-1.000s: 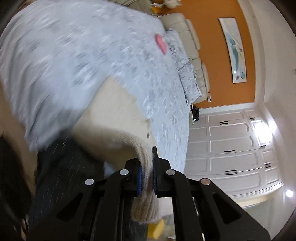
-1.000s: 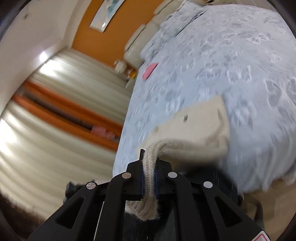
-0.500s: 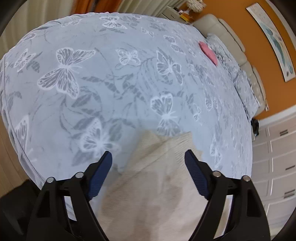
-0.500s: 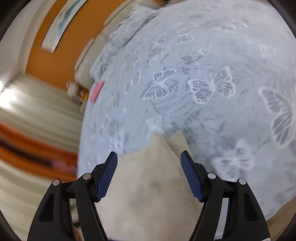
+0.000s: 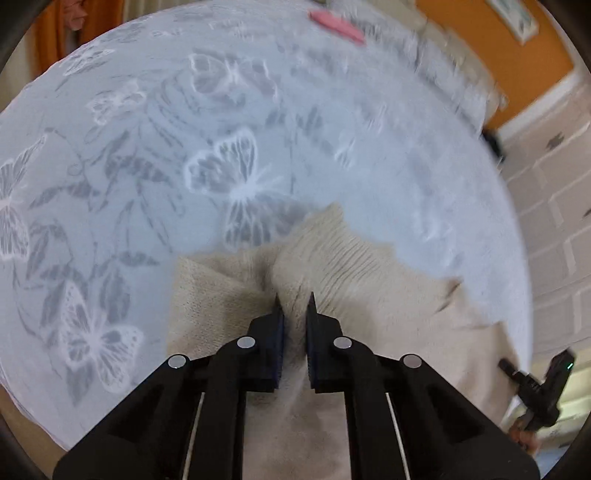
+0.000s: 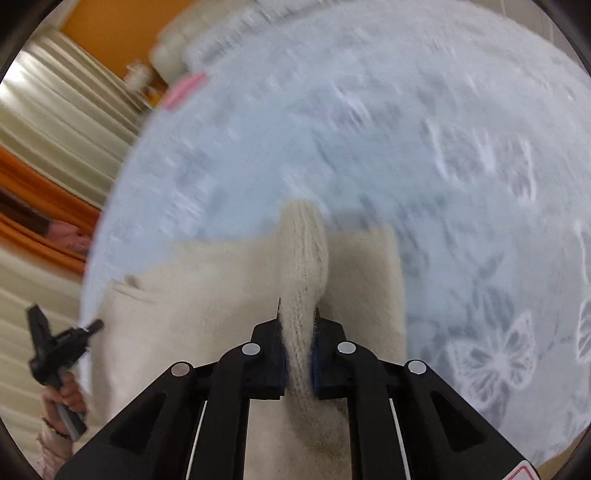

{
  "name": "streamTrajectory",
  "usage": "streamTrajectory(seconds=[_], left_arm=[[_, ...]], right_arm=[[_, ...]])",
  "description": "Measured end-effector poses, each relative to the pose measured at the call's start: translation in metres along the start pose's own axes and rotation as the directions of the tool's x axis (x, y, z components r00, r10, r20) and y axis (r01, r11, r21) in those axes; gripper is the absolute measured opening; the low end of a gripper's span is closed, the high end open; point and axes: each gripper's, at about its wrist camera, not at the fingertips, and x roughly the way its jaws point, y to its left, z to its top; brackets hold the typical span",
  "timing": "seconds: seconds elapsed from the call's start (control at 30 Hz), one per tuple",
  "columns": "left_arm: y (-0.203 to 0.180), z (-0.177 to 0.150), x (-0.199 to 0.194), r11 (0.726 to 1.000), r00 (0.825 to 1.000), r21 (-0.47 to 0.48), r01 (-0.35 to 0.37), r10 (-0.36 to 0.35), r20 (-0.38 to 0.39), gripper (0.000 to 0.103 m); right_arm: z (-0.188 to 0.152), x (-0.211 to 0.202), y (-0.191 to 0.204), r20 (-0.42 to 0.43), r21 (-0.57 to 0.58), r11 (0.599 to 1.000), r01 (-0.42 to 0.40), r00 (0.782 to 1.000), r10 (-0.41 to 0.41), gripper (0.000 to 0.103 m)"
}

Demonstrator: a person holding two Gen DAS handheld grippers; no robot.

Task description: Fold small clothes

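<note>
A cream knitted garment [image 5: 343, 266] lies on the blue-grey butterfly bedspread [image 5: 147, 166] near the bed's front edge. My left gripper [image 5: 294, 306] is shut on a bunched fold of the cream knit. In the right wrist view the same garment [image 6: 207, 288] is spread out, and my right gripper [image 6: 297, 314] is shut on a ribbed strip of it [image 6: 304, 251] that stands up between the pads. The right gripper shows at the lower right of the left wrist view [image 5: 535, 384]; the left gripper and the hand holding it show at the lower left of the right wrist view [image 6: 55, 354].
A pink item [image 5: 336, 27] lies far back on the bed, also in the right wrist view [image 6: 183, 90]. Orange wall and white cabinets [image 5: 554, 177] stand to the right. Cream and orange curtains [image 6: 48, 147] hang to the left.
A second ago both grippers held the knit raised. Half a second ago both were open over it on the bed. Now both are shut on the knit again, lower and closer in.
</note>
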Motion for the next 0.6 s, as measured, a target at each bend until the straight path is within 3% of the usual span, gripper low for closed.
streamTrajectory(seconds=[0.13,0.2,0.27,0.33,0.37,0.4,0.43,0.47,0.5,0.6], left_arm=[[0.002,0.008,-0.043,1.000,0.992,-0.009,0.027,-0.026,0.122,0.009],[0.014,0.015,-0.043,0.998,0.988,-0.065,-0.014,0.024,0.155,0.009],[0.027,0.014,-0.024,0.991,0.987,-0.112,-0.079,0.093,0.132,0.010],[0.037,0.010,0.003,0.985,0.990,-0.120,-0.123,0.130,0.050,0.013],[0.043,0.003,0.010,0.982,0.989,-0.129,-0.141,0.144,0.014,0.014],[0.046,-0.001,0.006,0.982,0.991,-0.141,-0.124,0.129,0.027,0.017],[0.048,-0.005,-0.005,0.983,0.992,-0.153,-0.101,0.111,0.058,0.020],[0.051,-0.010,-0.018,0.981,0.990,-0.162,-0.108,0.121,0.073,0.041],[0.054,-0.014,-0.027,0.979,0.988,-0.167,-0.119,0.133,0.076,0.067],[0.064,-0.030,-0.044,0.981,0.993,-0.167,-0.097,0.108,0.057,0.083]], right_arm=[[0.018,-0.043,0.027,0.127,-0.077,0.995,-0.062,0.989,0.072,0.009],[0.024,-0.030,0.028,0.121,-0.094,0.995,-0.022,0.992,0.034,0.011],[0.025,0.016,0.015,0.034,-0.099,0.991,0.089,0.996,-0.086,0.024],[0.023,0.051,0.005,-0.076,-0.074,0.977,0.198,0.976,-0.203,0.025],[0.020,0.052,-0.004,-0.088,-0.028,0.983,0.180,0.979,-0.182,0.025],[0.017,0.042,-0.005,-0.051,0.001,0.988,0.153,0.987,-0.152,0.027],[0.012,0.021,-0.006,0.002,0.029,0.992,0.122,0.992,-0.123,0.045],[0.007,0.008,-0.006,0.027,0.035,0.992,0.119,0.992,-0.120,0.068],[0.000,-0.007,-0.007,0.055,0.039,0.991,0.125,0.990,-0.127,0.075],[-0.024,-0.031,-0.017,0.071,0.029,0.990,0.138,0.988,-0.140,0.085]])
